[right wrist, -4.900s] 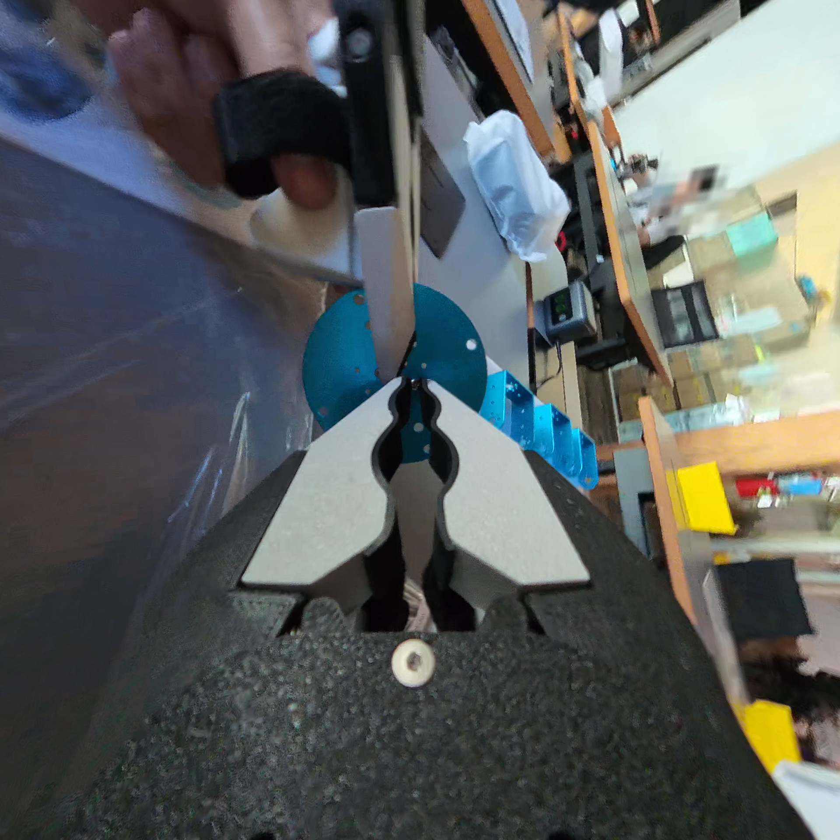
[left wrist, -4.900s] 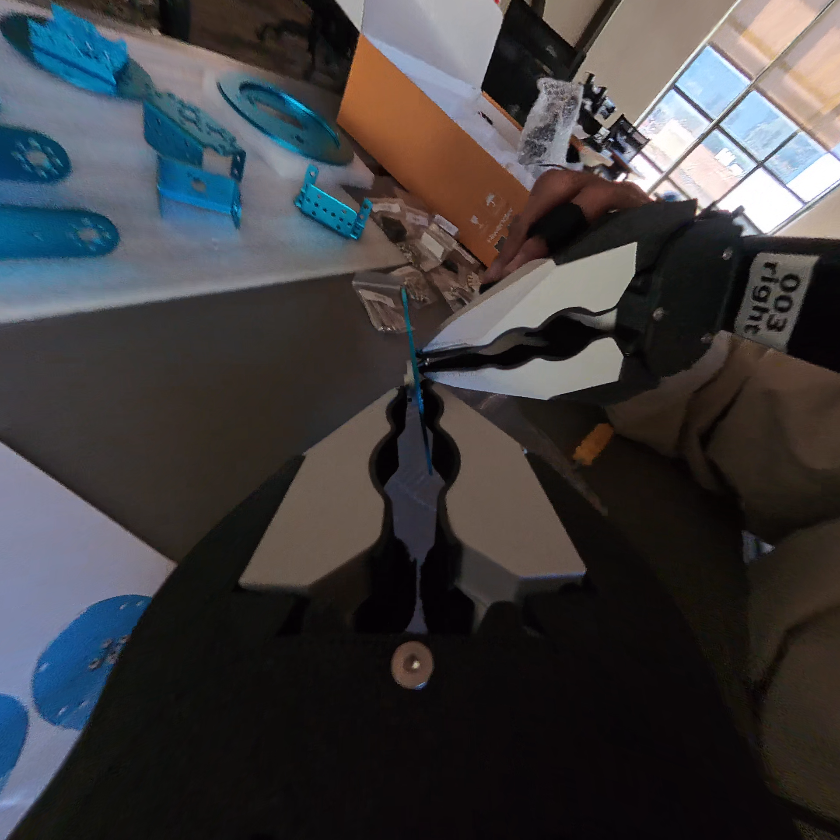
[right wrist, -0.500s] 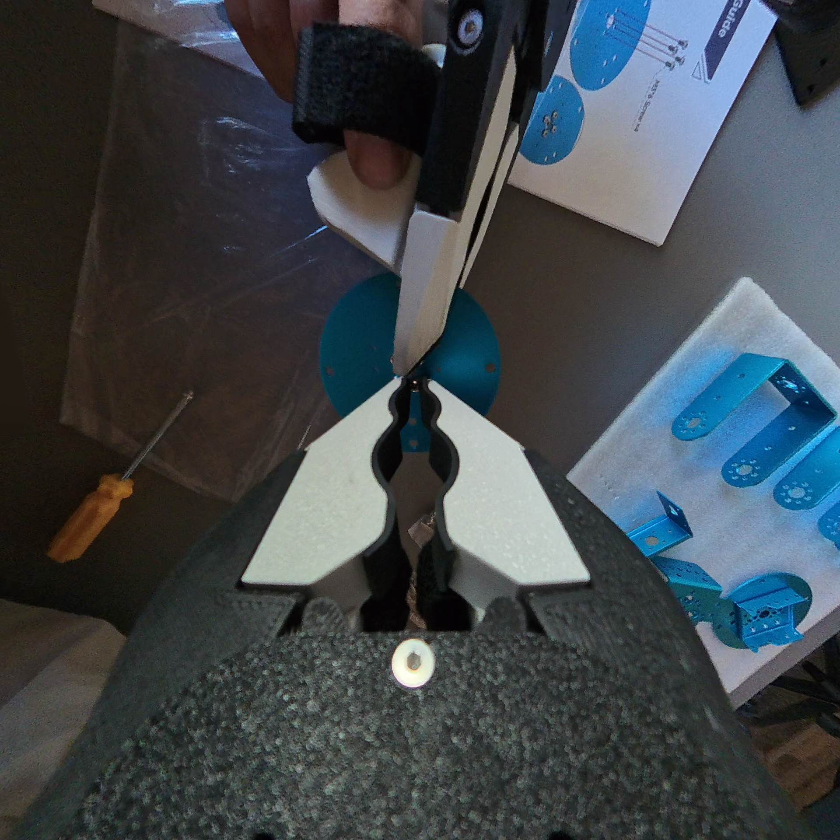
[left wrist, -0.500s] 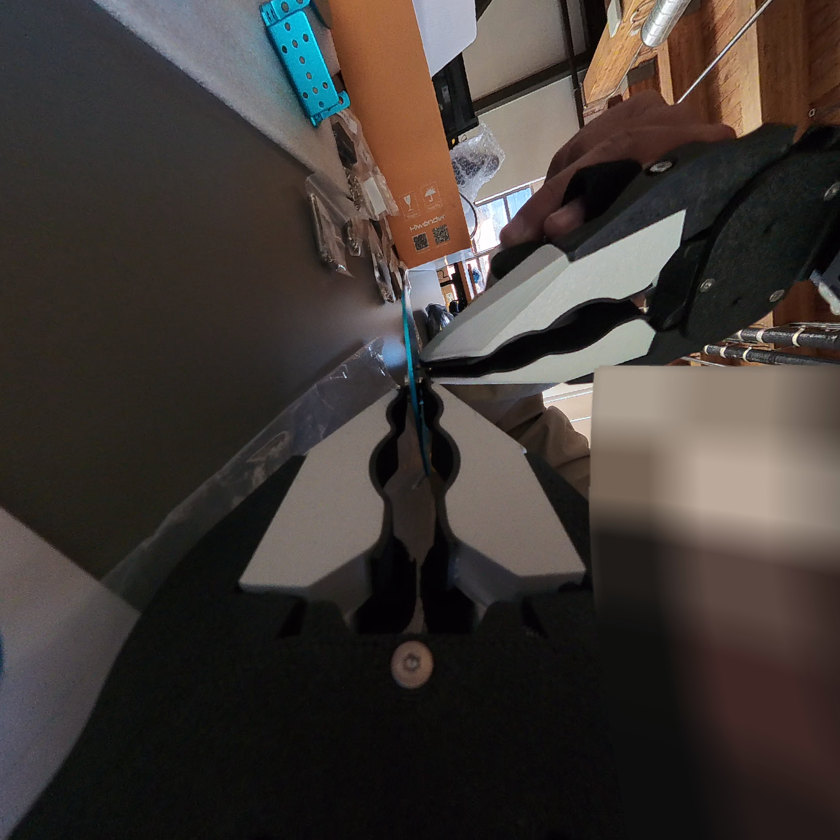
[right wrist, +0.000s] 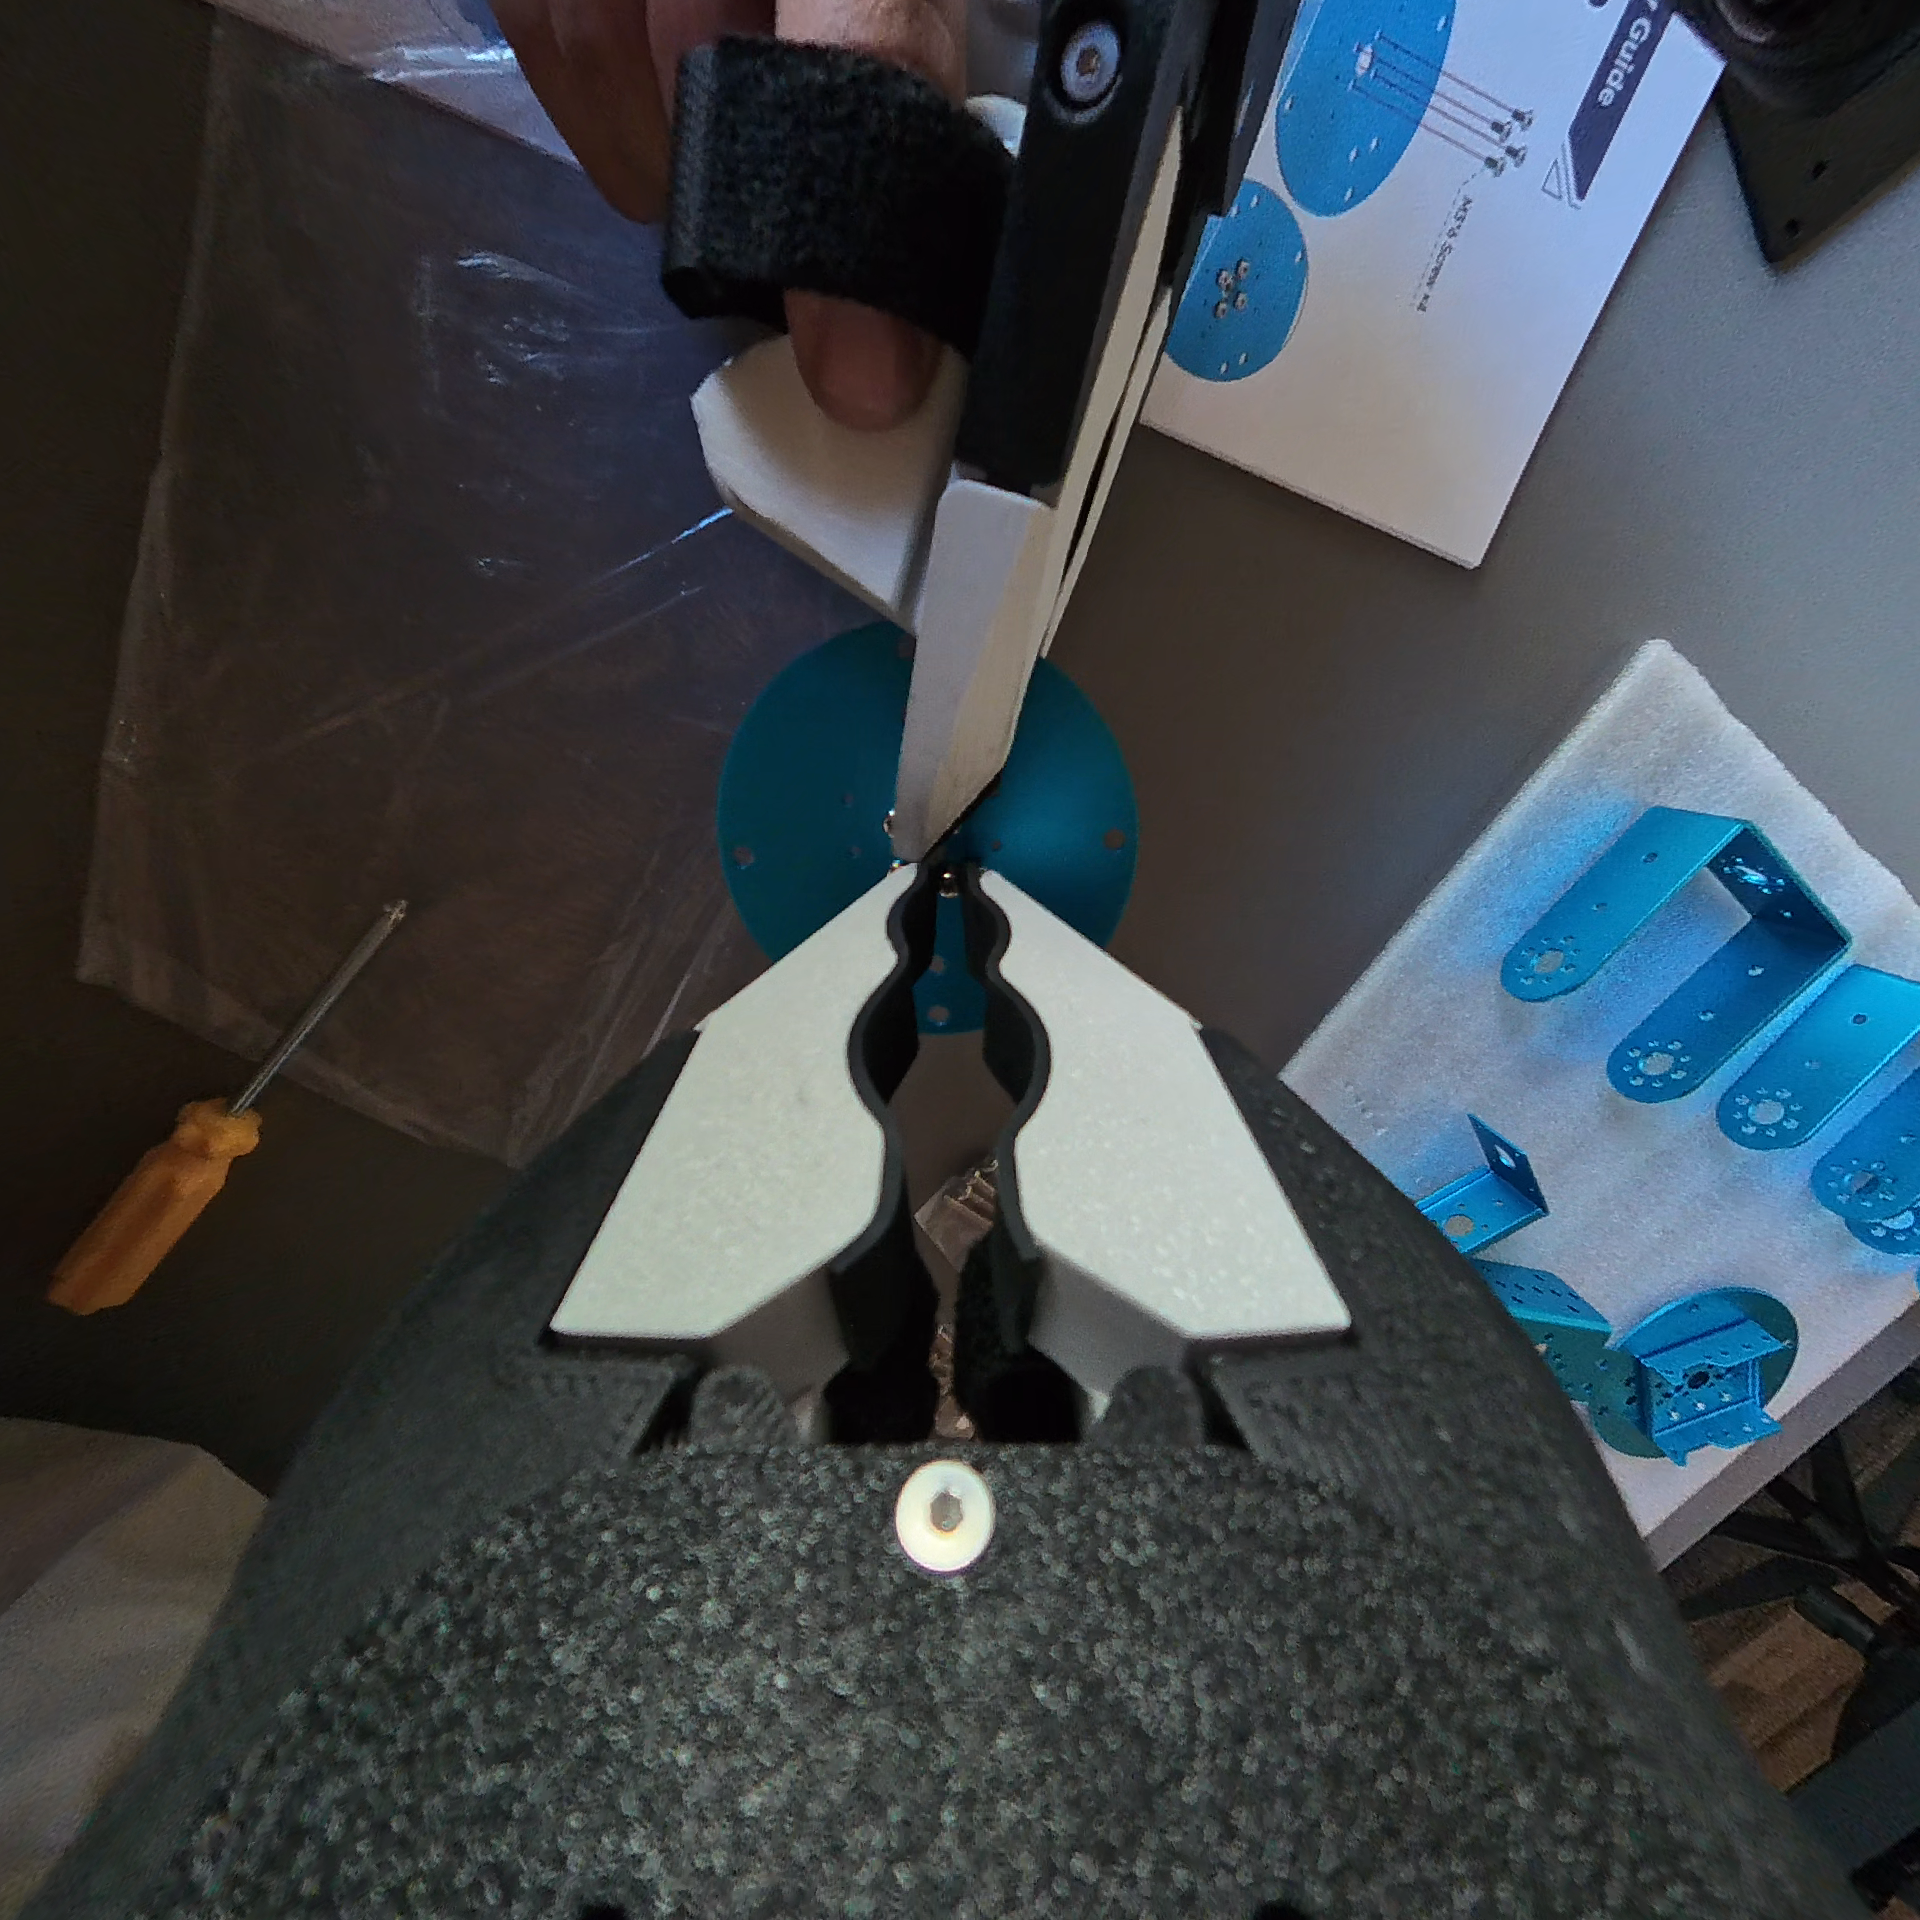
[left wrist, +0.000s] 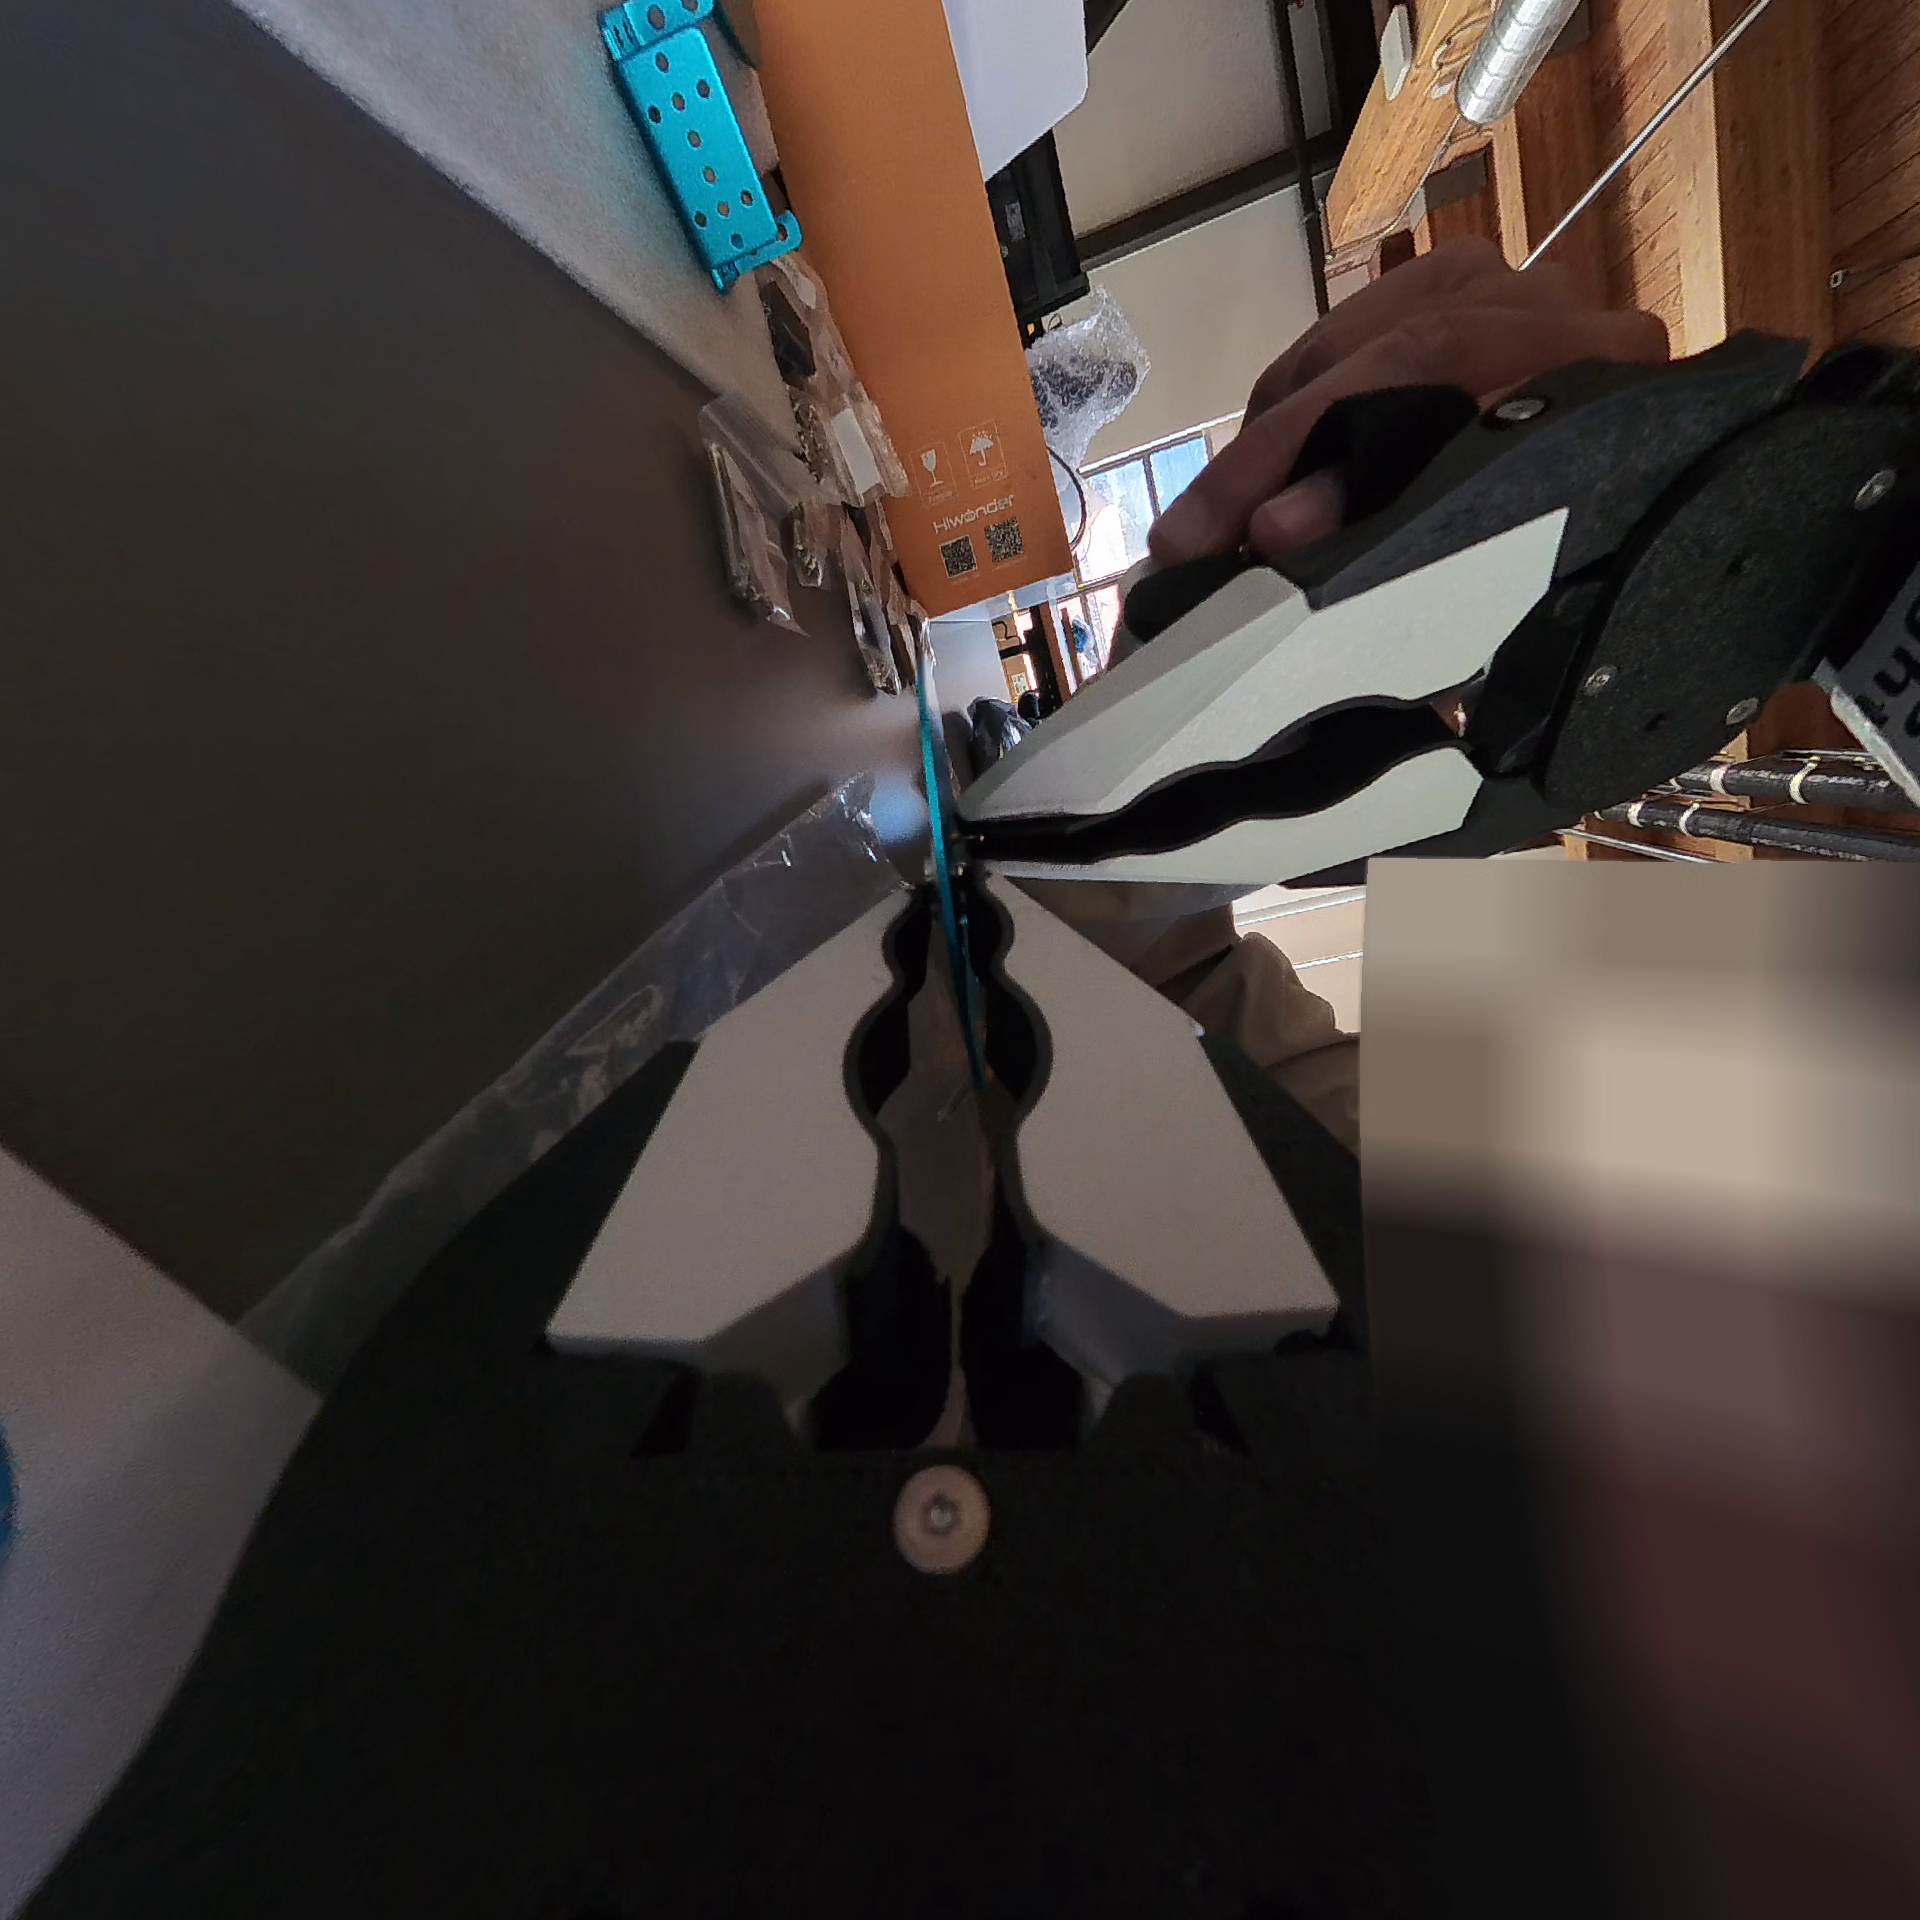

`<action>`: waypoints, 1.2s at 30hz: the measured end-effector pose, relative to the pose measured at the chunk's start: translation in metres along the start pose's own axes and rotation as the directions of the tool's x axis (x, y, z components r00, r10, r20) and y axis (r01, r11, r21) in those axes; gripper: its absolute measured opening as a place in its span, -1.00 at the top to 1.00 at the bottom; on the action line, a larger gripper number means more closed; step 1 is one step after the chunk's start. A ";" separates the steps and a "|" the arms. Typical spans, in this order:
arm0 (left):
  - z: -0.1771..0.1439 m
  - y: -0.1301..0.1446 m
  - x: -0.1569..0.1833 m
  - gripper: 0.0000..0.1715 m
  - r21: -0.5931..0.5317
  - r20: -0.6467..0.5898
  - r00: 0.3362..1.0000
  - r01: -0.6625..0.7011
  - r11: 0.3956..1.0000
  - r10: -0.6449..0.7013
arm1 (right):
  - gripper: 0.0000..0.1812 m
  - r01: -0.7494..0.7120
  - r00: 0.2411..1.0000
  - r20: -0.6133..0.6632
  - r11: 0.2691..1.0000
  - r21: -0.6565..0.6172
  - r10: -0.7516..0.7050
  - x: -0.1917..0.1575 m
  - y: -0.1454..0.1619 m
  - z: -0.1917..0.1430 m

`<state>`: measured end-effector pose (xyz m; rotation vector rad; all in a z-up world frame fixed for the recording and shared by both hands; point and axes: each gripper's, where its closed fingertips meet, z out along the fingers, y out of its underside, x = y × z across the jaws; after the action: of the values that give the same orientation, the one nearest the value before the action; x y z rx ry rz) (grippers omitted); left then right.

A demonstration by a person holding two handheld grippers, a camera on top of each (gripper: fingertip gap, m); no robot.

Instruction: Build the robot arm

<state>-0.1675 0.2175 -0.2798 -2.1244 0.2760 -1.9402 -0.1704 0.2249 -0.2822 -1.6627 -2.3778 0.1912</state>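
A round blue disc (right wrist: 1049, 821), thin, flat and drilled with small holes, is held on edge above the grey surface (right wrist: 1299, 727); in the left wrist view it is seen edge-on as a narrow teal line (left wrist: 948, 831) running away from the camera along the fingers, while in the right wrist view its broad face is turned toward the camera. The left tool (left wrist: 951, 904) is clenched on the disc's rim, the plate being pinched between the fingertips. The right tool (right wrist: 943, 878) is closed at its tips on a small silvery screw (right wrist: 948, 881) near the disc's centre, and the tips of both tools meet there almost at a right angle. A hand (right wrist: 831, 343) with a black strap over one finger is seen on the left tool. A clear plastic bag (right wrist: 416, 623) lies spread below the disc, with an orange-handled screwdriver (right wrist: 208, 1153) beside it. A printed sheet (right wrist: 1455, 260) and a white foam pad (right wrist: 1621, 852) carrying blue brackets (right wrist: 1683, 935) lie farther off. An orange box (left wrist: 894, 312) stands at the surface's far side.
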 end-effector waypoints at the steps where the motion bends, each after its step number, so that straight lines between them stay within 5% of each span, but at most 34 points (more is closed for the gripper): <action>1: 0.000 0.000 0.000 0.93 0.001 0.000 1.000 0.000 1.000 0.000 | 0.96 0.001 1.000 -0.002 1.000 0.001 -0.001 0.000 0.000 0.000; 36: -0.002 -0.003 -0.001 0.92 0.014 0.000 1.000 0.011 1.000 -0.011 | 0.98 0.019 1.000 0.000 0.996 0.087 -0.019 0.000 -0.001 0.000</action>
<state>-0.1696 0.2202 -0.2798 -2.1212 0.2510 -1.9426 -0.1717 0.2248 -0.2820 -1.6010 -2.3496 0.2886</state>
